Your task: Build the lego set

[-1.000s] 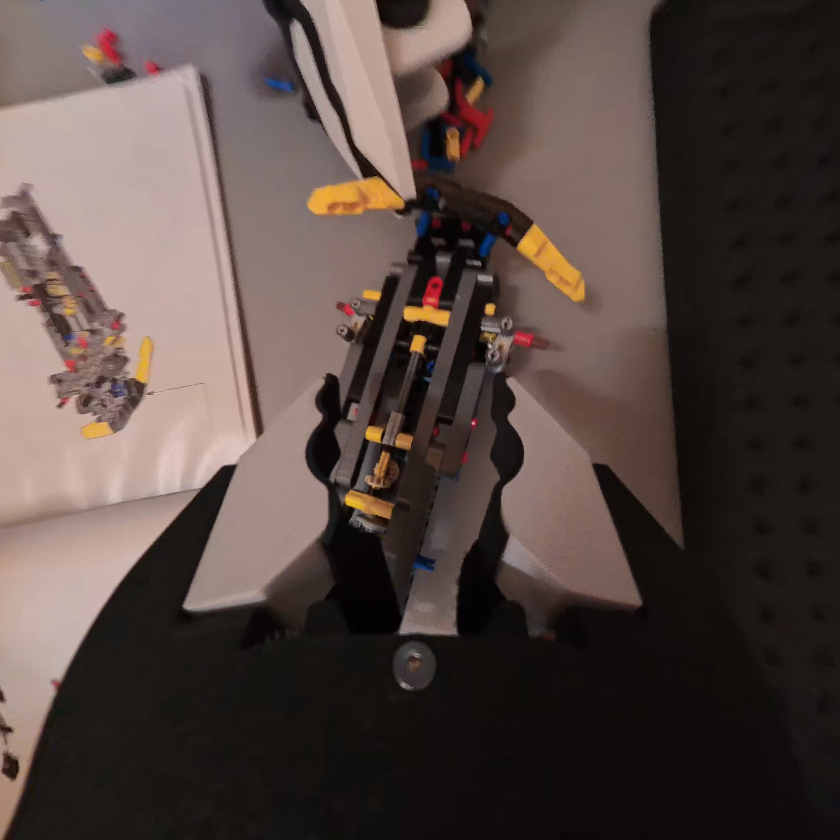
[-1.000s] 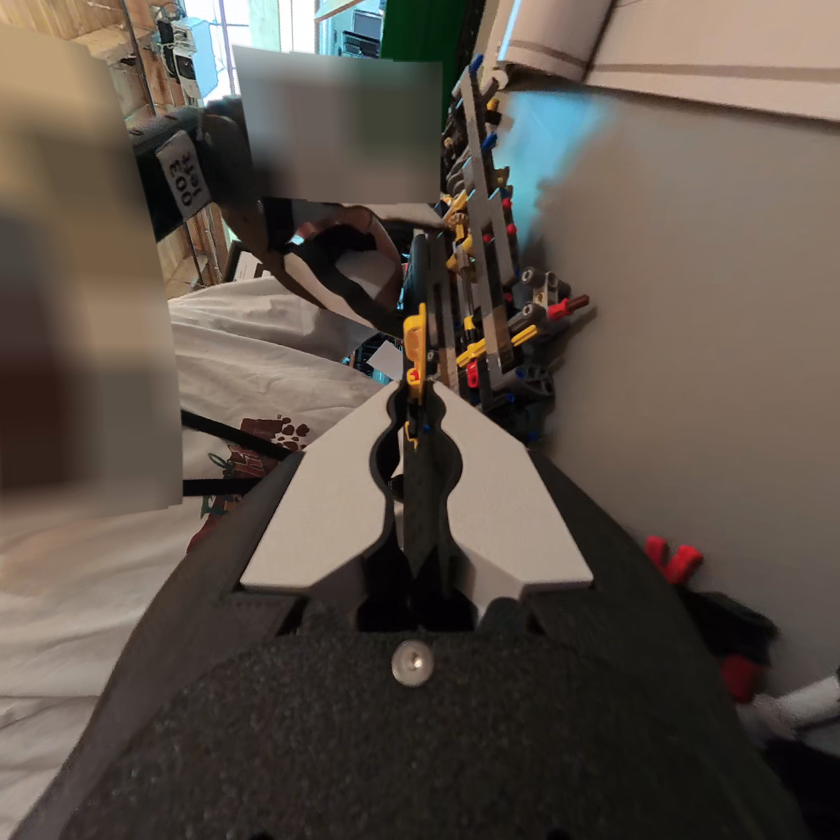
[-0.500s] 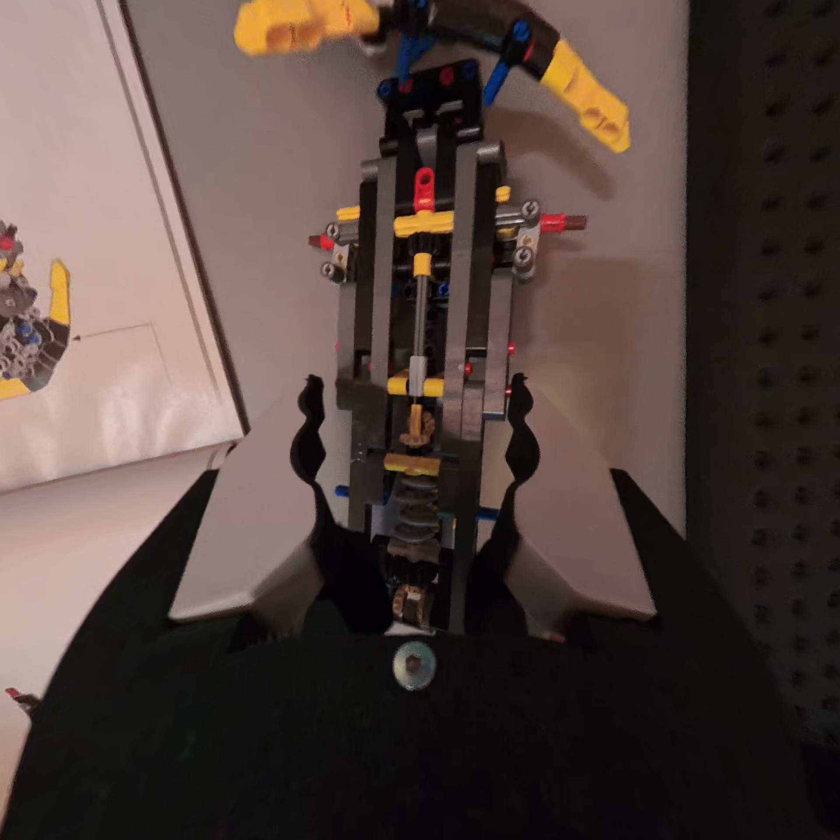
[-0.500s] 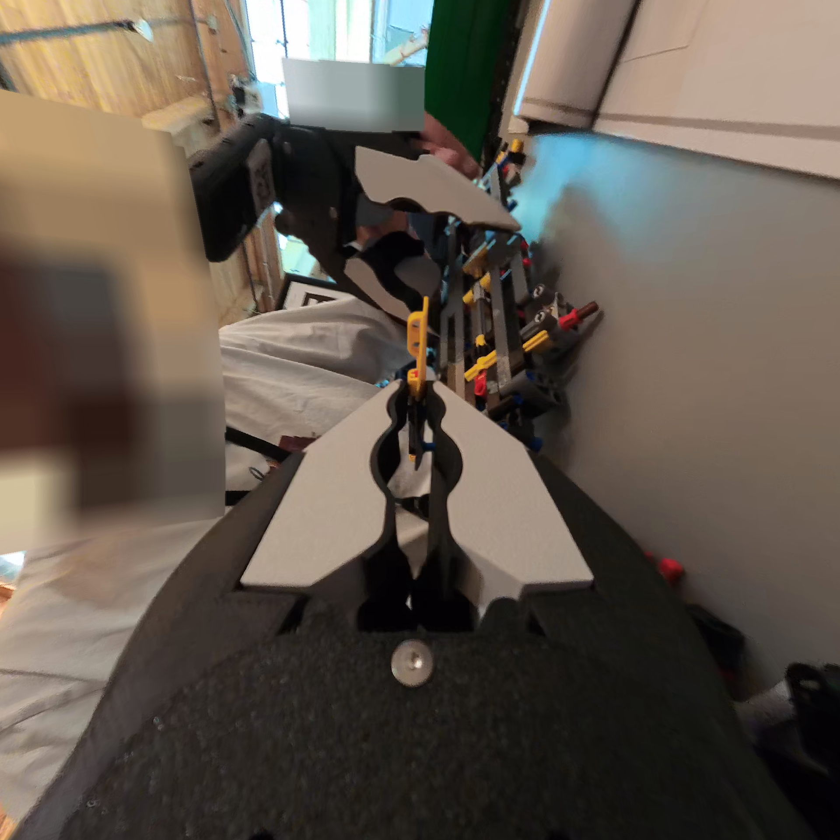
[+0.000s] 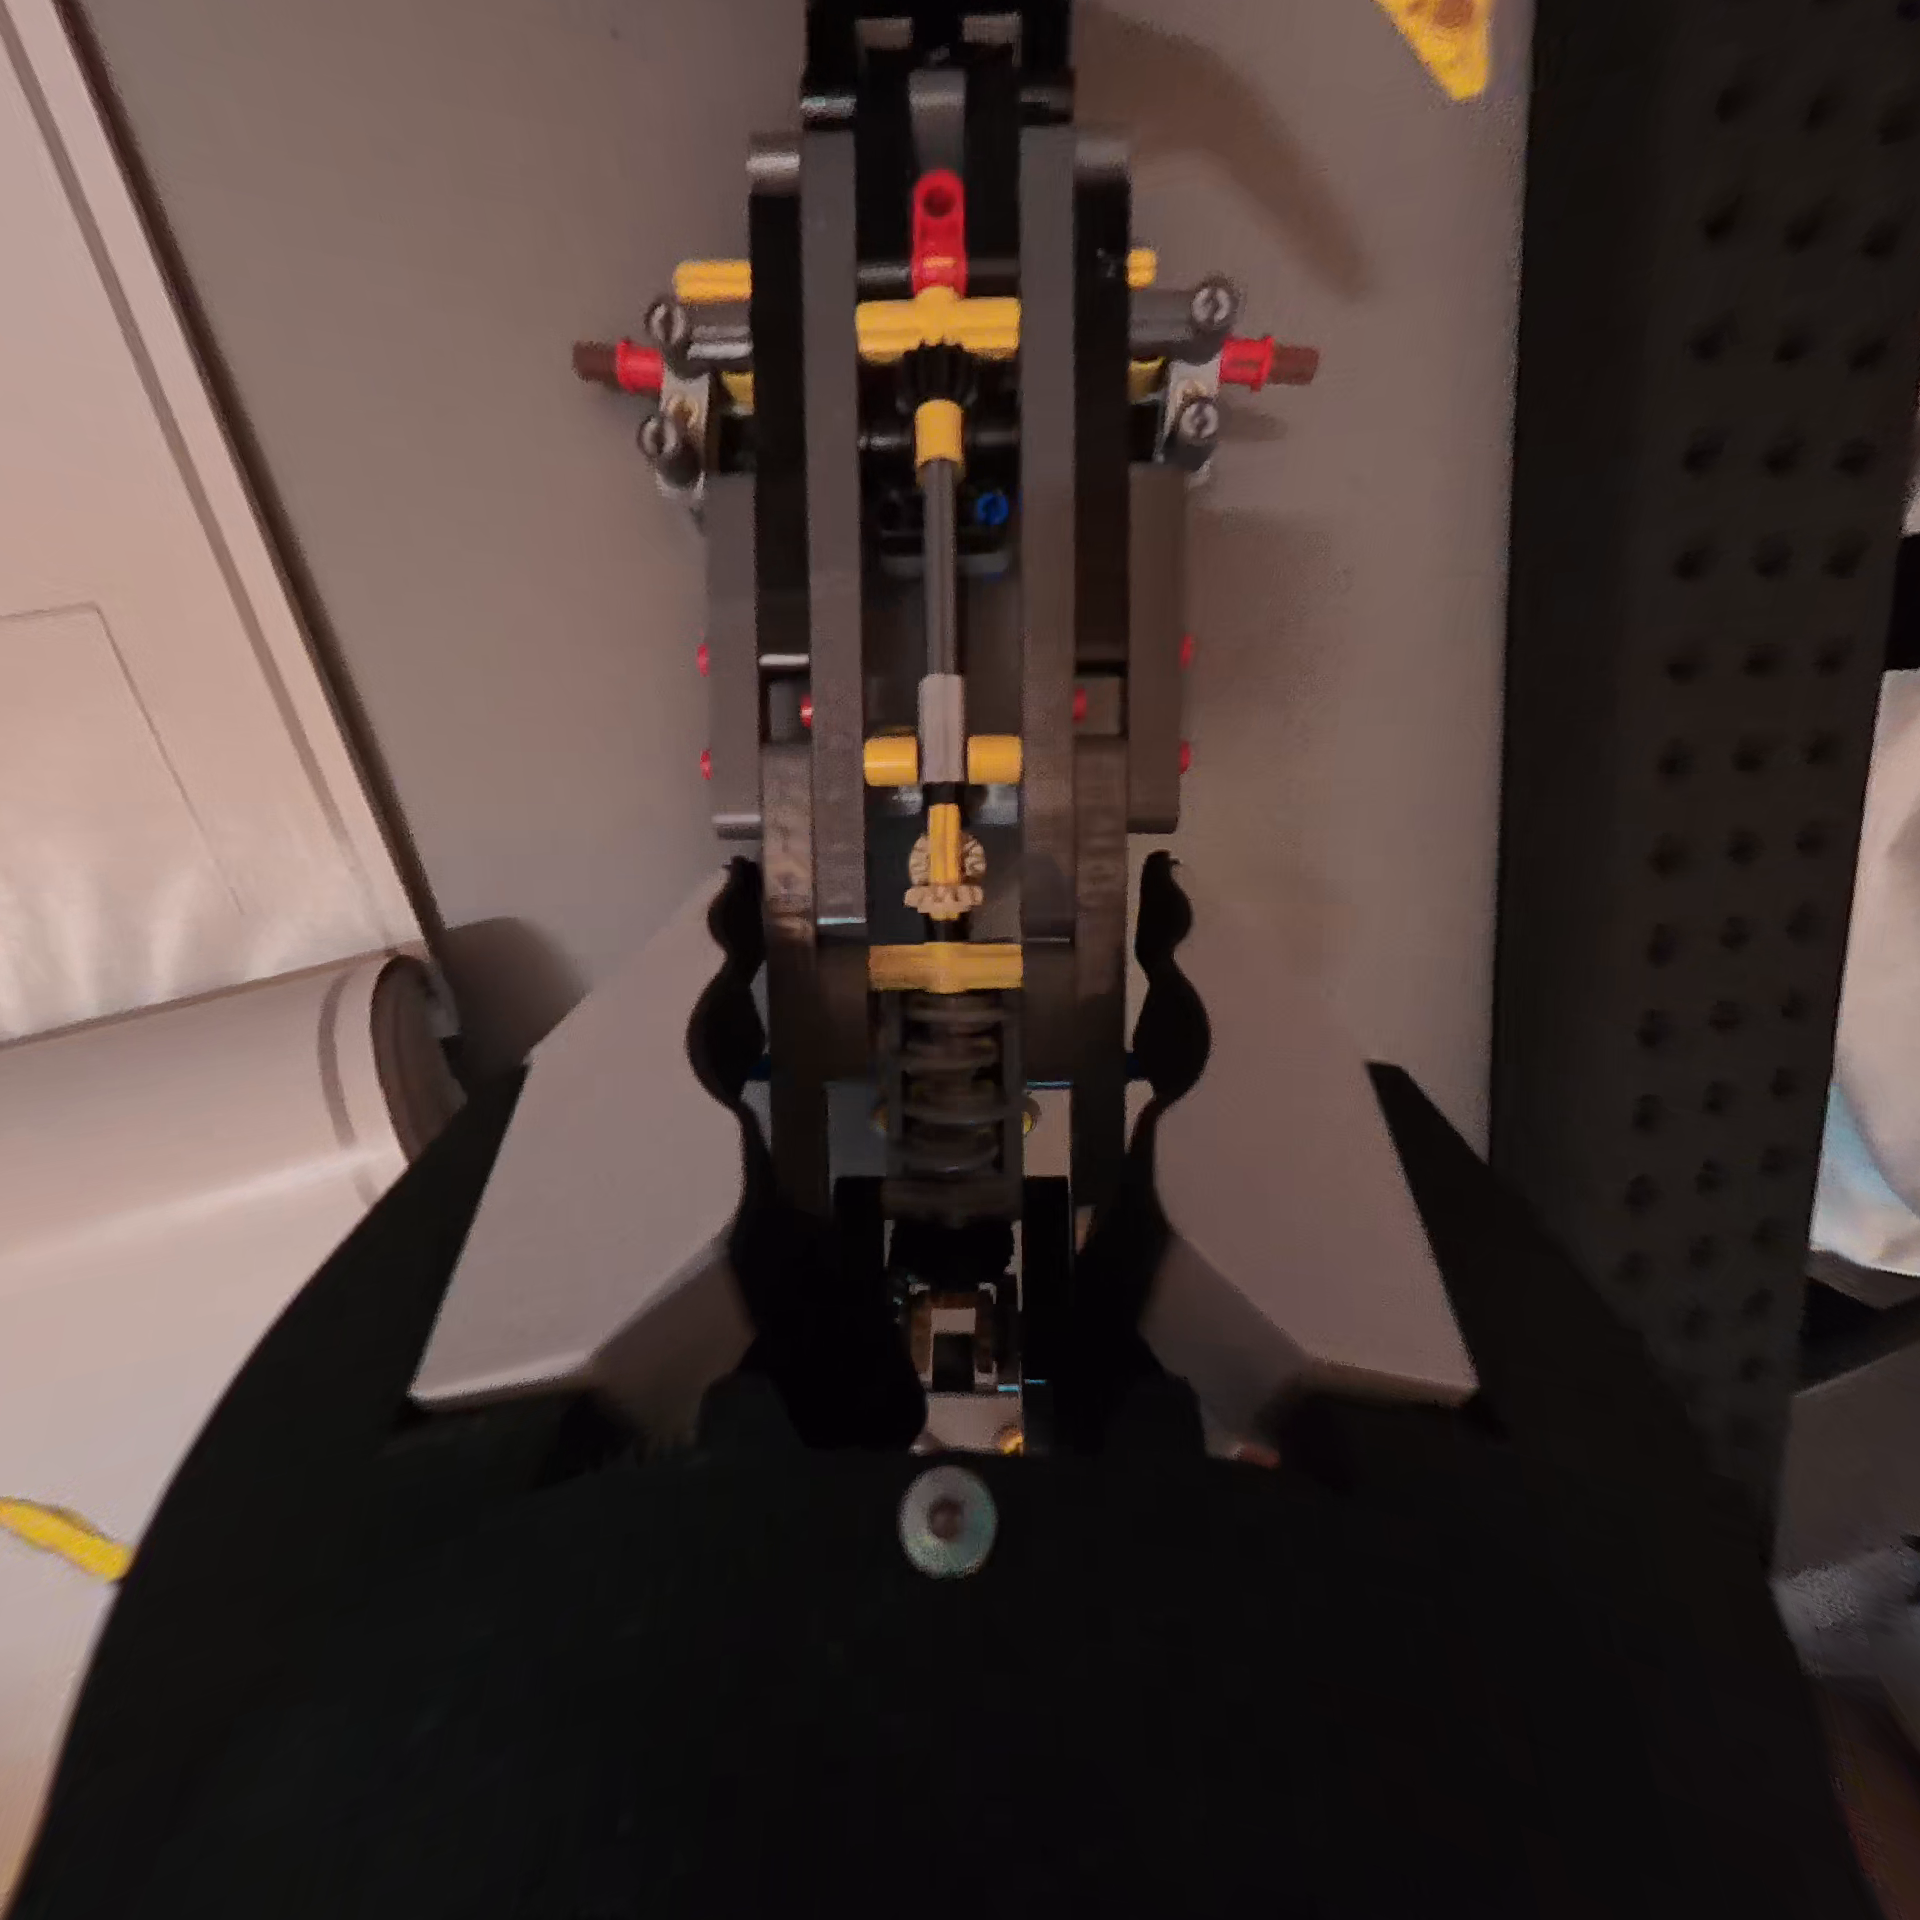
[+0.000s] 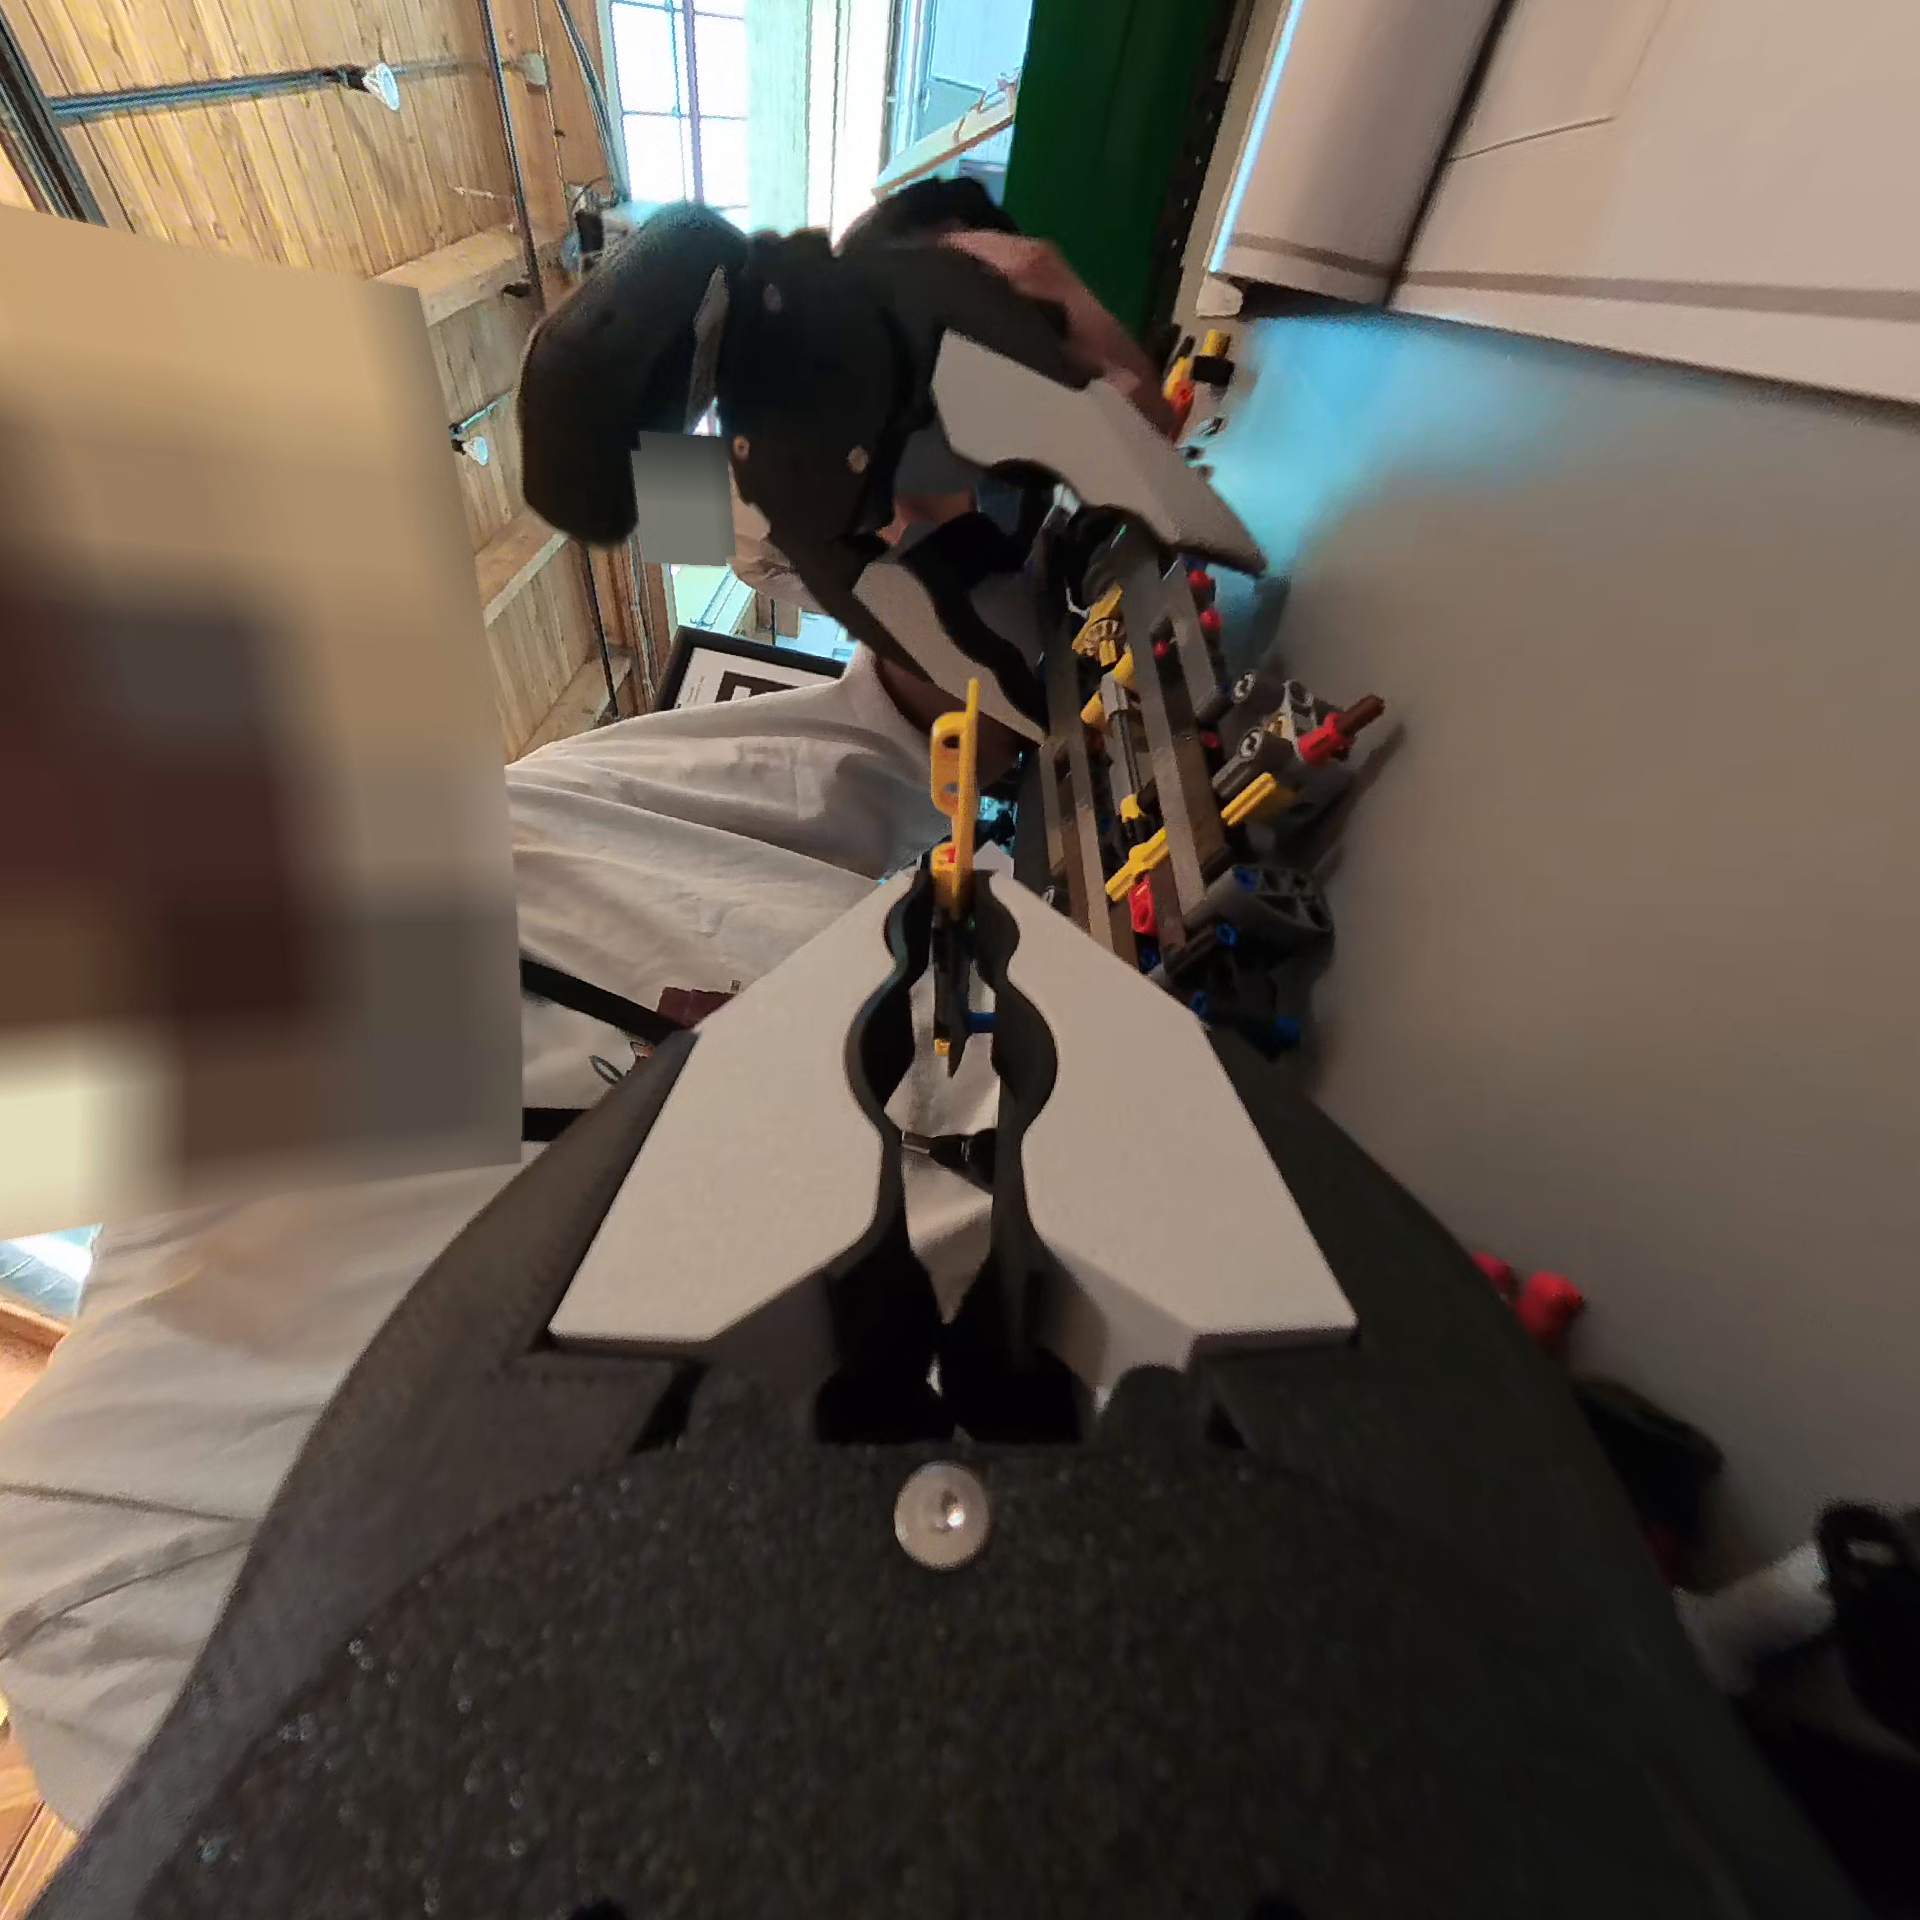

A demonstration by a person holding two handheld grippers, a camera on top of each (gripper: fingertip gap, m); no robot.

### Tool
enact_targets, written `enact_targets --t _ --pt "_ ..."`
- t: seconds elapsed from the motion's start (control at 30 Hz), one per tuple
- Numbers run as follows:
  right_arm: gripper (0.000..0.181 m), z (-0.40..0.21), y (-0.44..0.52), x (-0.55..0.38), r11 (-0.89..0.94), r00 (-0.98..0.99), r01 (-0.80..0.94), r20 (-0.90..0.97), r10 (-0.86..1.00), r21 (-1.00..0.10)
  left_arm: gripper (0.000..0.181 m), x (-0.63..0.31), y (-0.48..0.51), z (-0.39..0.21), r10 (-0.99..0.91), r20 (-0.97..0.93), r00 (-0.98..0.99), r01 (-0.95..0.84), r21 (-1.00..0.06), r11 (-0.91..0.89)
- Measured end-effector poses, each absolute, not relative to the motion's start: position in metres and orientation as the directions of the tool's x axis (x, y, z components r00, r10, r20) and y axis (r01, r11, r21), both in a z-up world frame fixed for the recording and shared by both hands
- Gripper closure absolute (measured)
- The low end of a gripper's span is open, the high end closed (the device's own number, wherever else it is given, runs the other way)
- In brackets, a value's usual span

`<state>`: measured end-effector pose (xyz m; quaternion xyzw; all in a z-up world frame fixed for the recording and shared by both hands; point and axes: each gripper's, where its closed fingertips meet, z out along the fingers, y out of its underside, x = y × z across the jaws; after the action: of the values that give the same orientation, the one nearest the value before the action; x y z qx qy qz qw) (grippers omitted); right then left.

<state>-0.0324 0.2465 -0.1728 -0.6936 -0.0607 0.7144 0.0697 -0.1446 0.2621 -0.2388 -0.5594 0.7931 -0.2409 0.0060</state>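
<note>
Between your left gripper's (image 5: 940, 894) fingers sits the chassis (image 5: 940, 582), its dark beams running to 12 o'clock on the grey table (image 5: 468, 416); the jaws flank its near end and look clamped on it, though contact is hard to confirm. Compared with a second ago the chassis fills more of the left wrist view and lies straight rather than tilted, and the curved black-and-yellow piece (image 5: 1439, 42) that sat at its far end shows only as a yellow tip at 1 o'clock. Your right gripper (image 6: 951, 914) is clenched on that piece (image 6: 954, 790), a thin part with a yellow end poking out past the fingertips; it has drawn back from the chassis (image 6: 1153, 769), which now stands at 1 o'clock from it, apart.

Around the left gripper, the open booklet (image 5: 135, 779) lies at 9 o'clock with a curled page edge, and a dark perforated panel (image 5: 1714, 623) runs along 3 o'clock. In the right wrist view, your left gripper (image 6: 1049, 582) covers the chassis's far end, and loose red parts (image 6: 1538, 1299) lie at 4 o'clock.
</note>
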Motion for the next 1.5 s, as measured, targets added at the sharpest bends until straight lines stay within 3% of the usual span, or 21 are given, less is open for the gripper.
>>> enact_targets --t 0.2,0.43,0.8,1.3,1.5 --pt "0.175 -0.187 0.247 -0.026 -0.986 0.047 0.003 -0.984 0.169 -0.169 0.117 -0.141 0.259 -0.236 -0.907 -0.013 -0.421 -0.831 -0.396 0.392" --pt "0.175 -0.184 0.232 -0.039 -0.984 0.026 0.072 -0.986 0.163 -0.16 0.116 -0.146 0.255 -0.236 -0.915 -0.199 -0.351 -0.825 -0.396 0.403" --pt "0.174 -0.198 0.234 -0.039 -0.974 0.165 0.053 -0.96 0.225 -0.219 0.117 -0.146 0.252 -0.235 -0.928 -0.165 -0.333 -0.835 -0.405 0.371" --pt "0.166 -0.204 0.233 -0.036 -0.963 0.177 0.083 -0.947 0.268 -0.257 0.116 -0.142 0.245 -0.234 -0.918 -0.151 -0.367 -0.808 -0.436 0.395" --pt "0.174 -0.189 0.227 -0.04 -0.949 0.088 0.09 -0.946 0.311 -0.304 0.116 -0.142 0.245 -0.234 -0.921 -0.141 -0.364 -0.809 -0.442 0.387"
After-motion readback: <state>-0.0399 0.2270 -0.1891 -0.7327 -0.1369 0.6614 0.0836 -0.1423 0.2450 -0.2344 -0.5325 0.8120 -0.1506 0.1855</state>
